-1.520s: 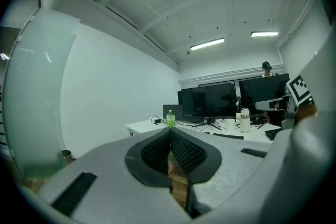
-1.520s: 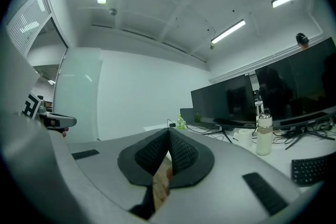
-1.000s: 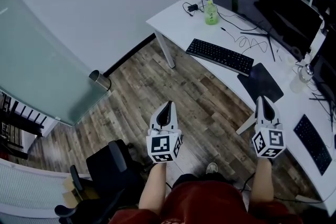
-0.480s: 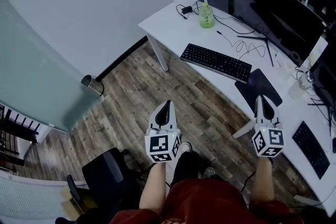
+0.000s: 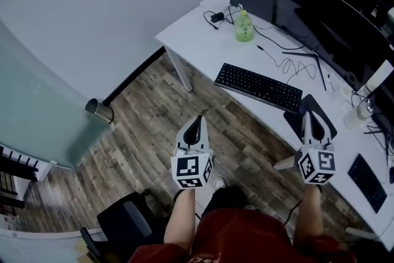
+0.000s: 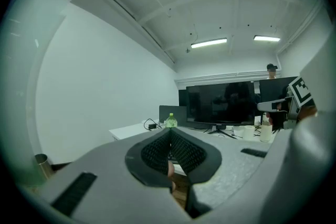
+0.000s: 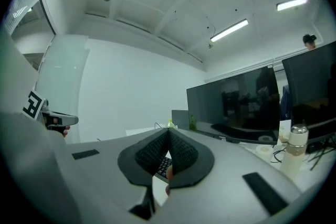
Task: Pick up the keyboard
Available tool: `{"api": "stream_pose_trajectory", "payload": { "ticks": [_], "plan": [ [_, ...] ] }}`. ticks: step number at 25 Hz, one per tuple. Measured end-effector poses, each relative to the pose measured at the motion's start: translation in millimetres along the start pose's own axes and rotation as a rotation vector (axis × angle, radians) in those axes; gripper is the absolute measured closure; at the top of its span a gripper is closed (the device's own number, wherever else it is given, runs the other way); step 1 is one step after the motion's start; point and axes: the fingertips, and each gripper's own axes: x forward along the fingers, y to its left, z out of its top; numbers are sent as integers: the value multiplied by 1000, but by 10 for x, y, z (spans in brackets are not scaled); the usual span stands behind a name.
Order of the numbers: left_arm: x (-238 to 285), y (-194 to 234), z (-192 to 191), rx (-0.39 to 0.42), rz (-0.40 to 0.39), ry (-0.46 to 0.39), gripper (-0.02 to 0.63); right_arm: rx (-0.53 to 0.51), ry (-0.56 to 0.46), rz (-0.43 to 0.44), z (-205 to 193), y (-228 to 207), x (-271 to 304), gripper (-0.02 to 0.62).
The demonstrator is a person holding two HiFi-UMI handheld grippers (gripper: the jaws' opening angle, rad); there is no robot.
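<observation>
A black keyboard point(image 5: 258, 87) lies near the front edge of the white desk point(image 5: 197, 31), ahead of both grippers. My left gripper point(image 5: 195, 124) hangs over the wooden floor, short of the desk, its jaws shut with nothing between them. My right gripper point(image 5: 309, 116) is level with the desk's edge, over a dark mouse pad point(image 5: 324, 122), right of the keyboard, also shut and empty. In the right gripper view a strip of the keyboard point(image 7: 164, 166) shows just below the closed pads point(image 7: 180, 152). In the left gripper view the shut pads point(image 6: 155, 153) hide it.
Large dark monitors point(image 5: 326, 6) line the back of the desk, with a green bottle point(image 5: 244, 28), a charger and loose cables point(image 5: 295, 58). A second keyboard point(image 5: 366, 177) and a clear bottle point(image 5: 363, 111) sit at the right. A metal bin point(image 5: 100, 111) and a black chair point(image 5: 123, 225) stand on the floor.
Both grippers have moved forward toward the desk; the keyboard now lies closer to them. The jaws stayed shut.
</observation>
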Motion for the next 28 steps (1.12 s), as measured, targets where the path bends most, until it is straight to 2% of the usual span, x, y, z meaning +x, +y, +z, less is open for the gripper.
{"api": "stream_pose_trajectory", "payload": {
  "ticks": [6,15,22,28],
  "plan": [
    [473,472,106,-7,-53,-2,600,-19,-2,-56,131,240,447,598],
    [1166,877,174,-9,-150,13,598,-27,1,-177,202,353,824,598],
    [1571,823,87,-3,-206,46,598,-8,26,-279,89,76,790,598],
    [1937,546,-8,22,-240,72,598,23,21,-328,-30,-340,875,598]
  ]
}}
